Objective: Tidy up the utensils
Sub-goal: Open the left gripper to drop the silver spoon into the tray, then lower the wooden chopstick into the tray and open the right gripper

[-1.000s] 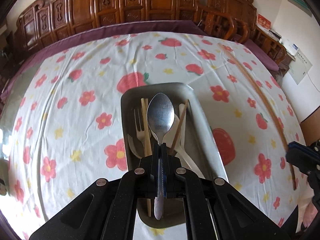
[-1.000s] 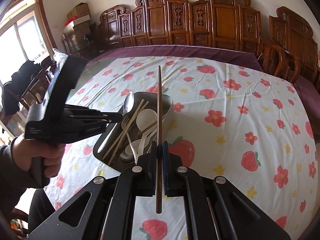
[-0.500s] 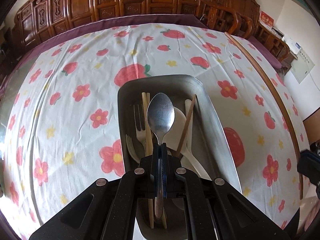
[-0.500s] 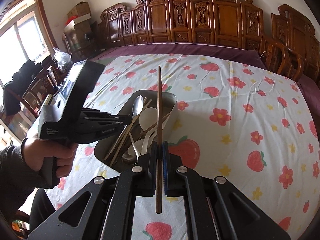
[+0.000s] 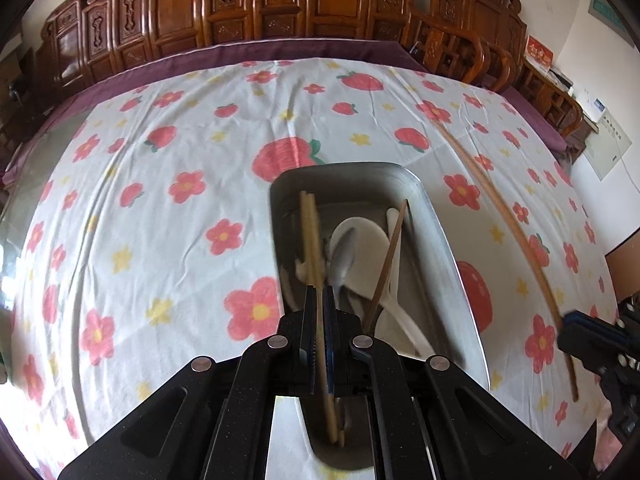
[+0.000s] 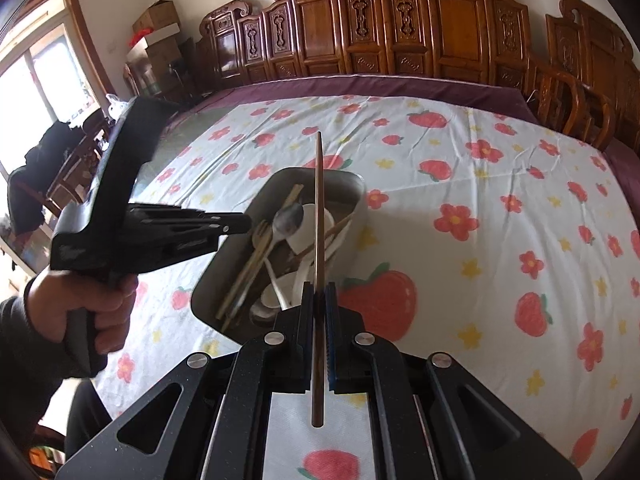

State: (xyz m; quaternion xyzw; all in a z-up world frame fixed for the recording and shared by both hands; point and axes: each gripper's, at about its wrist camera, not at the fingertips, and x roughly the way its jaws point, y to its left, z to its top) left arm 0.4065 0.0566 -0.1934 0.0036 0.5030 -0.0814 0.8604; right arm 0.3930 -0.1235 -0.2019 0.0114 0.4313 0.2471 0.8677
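Note:
A grey metal tray (image 5: 440, 232) (image 6: 340, 178) sits on the flowered cloth. It holds pale chopsticks (image 5: 309, 232), a fork (image 6: 261, 232), white spoons (image 5: 368, 240) and a dark chopstick (image 5: 390, 256). The metal spoon (image 5: 344, 256) (image 6: 289, 216) lies blurred among them, free of any grip. My left gripper (image 5: 319, 290) (image 6: 240, 225) hangs over the tray's left side. Its jaws are shut to a thin slit with nothing in them. My right gripper (image 6: 319, 286) (image 5: 576, 326) is shut on a long dark chopstick (image 6: 318, 208) (image 5: 516, 236), whose tip reaches over the tray.
The flowered tablecloth (image 6: 480, 184) covers a wide table with a purple border. Carved wooden chairs (image 6: 440, 32) line its far and right sides. A person's hand (image 6: 100, 300) grips the left tool at the near left. Boxes and a window stand at the far left.
The metal spoon has left my left gripper and dropped into the tray. The left gripper has shifted towards the tray's left side. The right gripper has edged closer with its chopstick.

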